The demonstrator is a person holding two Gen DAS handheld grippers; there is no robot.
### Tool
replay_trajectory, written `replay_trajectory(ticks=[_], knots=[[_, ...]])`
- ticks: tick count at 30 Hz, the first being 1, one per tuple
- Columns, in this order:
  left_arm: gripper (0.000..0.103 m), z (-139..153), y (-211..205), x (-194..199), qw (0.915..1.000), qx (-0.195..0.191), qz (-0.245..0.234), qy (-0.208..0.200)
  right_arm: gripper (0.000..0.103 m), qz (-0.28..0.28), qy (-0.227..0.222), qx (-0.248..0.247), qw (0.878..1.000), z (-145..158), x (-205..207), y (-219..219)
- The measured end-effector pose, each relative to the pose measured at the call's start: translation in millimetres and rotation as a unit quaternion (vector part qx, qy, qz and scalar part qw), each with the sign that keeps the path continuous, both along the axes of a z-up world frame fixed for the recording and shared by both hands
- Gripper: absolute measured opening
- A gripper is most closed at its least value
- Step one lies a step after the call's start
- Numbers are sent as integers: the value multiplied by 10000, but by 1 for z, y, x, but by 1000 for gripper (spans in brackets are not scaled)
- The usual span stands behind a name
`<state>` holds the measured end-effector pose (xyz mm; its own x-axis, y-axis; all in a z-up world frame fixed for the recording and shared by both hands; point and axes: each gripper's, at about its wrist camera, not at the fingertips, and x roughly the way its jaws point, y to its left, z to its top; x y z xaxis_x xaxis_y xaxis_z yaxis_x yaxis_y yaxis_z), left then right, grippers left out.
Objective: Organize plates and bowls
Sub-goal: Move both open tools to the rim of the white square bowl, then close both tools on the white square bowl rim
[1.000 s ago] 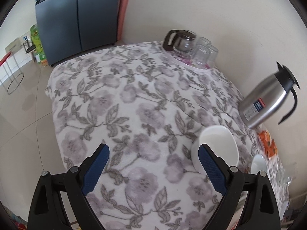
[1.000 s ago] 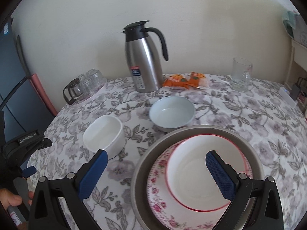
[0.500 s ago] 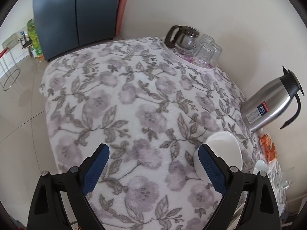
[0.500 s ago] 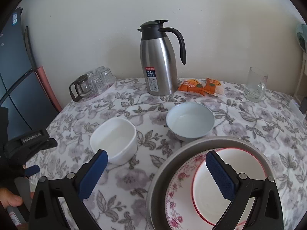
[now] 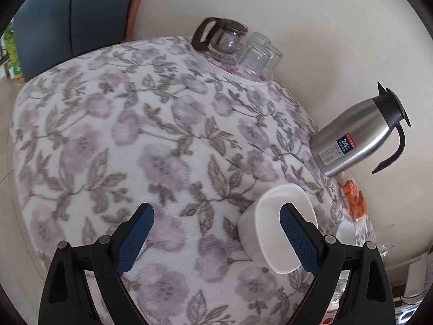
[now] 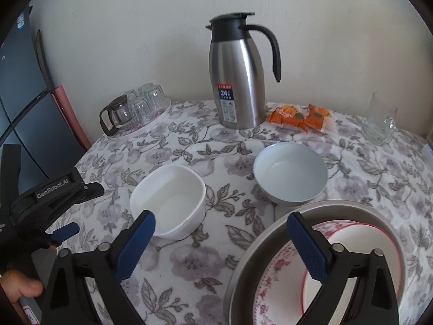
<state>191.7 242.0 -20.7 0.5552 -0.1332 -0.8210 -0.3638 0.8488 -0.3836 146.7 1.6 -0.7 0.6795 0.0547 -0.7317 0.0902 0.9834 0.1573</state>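
A white squarish bowl (image 5: 270, 233) (image 6: 167, 197) stands on the flowered tablecloth (image 5: 151, 140). My left gripper (image 5: 216, 208) is open, with its right finger (image 5: 295, 235) over the bowl's inside and the left one over bare cloth. My right gripper (image 6: 220, 216) is open with its jaws closing, and nothing is pressed between them. Its left fingertip overlaps the white bowl's near rim. A pale blue round bowl (image 6: 291, 173) sits behind. At lower right, a grey metal tray (image 6: 270, 233) holds a floral plate (image 6: 273, 279) with a red-rimmed dish (image 6: 360, 243) on top.
A steel jug (image 6: 238, 81) (image 5: 354, 138) stands by the wall. A glass pot and upturned glasses (image 6: 135, 108) share a tray at back left. Orange snack packets (image 6: 300, 116) and a glass mug (image 6: 379, 127) lie at back right. The left gripper's housing (image 6: 54, 189) and a hand (image 6: 21, 289) are at left.
The left gripper dipped and came up to the white bowl, which now sits at its right finger. The right gripper slid left off the stacked dishes toward that bowl, its jaws slightly narrower.
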Motion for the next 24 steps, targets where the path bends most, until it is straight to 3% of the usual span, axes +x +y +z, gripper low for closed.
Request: replay_trajectory(ticks=[11,20,24], knots=[[94,-24,-3,19,9988,-395,-201,211,60,30,604,239,9979,-27,41,13],[87,-39,-17,31,9967,-602,-465,277,48,109,917,160,9956,-48,56,26],[78,-43,-22,35,9963,-610,-540,272,45,70,1041,210,9943,-57,63,26]])
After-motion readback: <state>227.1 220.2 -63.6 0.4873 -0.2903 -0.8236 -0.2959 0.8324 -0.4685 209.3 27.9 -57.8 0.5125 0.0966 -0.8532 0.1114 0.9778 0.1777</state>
